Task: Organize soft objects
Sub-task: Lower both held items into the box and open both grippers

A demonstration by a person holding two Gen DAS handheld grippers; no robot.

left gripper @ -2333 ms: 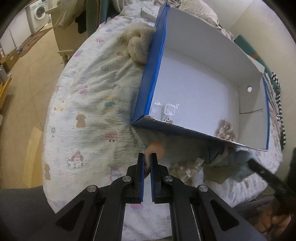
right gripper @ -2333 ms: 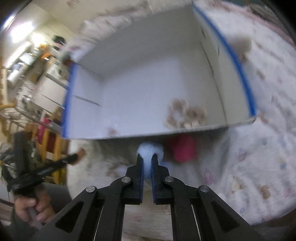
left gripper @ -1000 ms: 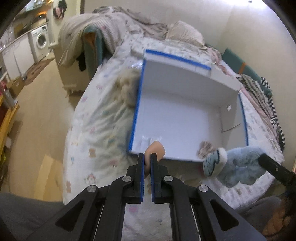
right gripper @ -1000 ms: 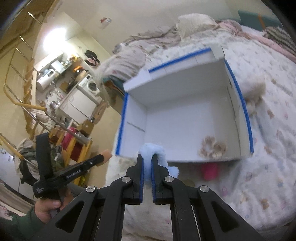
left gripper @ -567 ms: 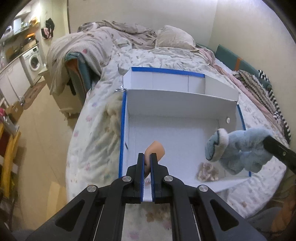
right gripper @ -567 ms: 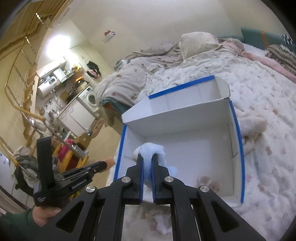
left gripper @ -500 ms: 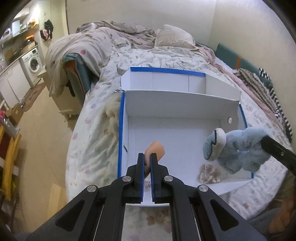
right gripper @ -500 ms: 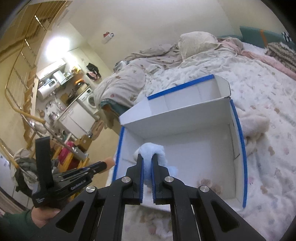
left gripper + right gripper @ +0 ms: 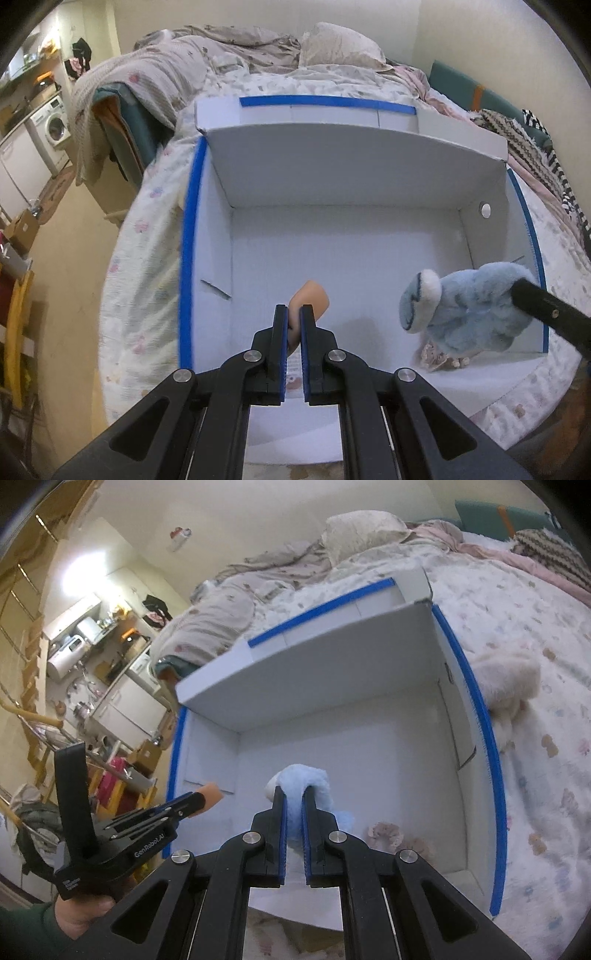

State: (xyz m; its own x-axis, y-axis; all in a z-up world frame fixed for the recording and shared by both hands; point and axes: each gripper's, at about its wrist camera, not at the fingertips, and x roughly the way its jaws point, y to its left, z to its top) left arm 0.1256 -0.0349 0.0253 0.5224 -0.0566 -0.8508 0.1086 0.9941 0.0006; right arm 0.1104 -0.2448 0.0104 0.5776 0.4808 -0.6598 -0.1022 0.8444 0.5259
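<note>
Both grippers hang over the open box (image 9: 343, 258): left gripper (image 9: 293, 325) pinching a peach toy (image 9: 310, 297), right gripper (image 9: 293, 808) pinching a blue plush (image 9: 299, 779), floor straight below.

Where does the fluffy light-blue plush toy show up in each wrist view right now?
Left wrist: fluffy light-blue plush toy at right, over the box's right side.
Right wrist: centre, pinched between the right gripper fingers.
Shared landmark: the white cardboard box with blue-taped rims.

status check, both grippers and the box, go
Left gripper shut on peach soft piece, over white box. Right gripper shut on blue plush, over box. Beige scrunchie already inside; nothing blocking.
</note>
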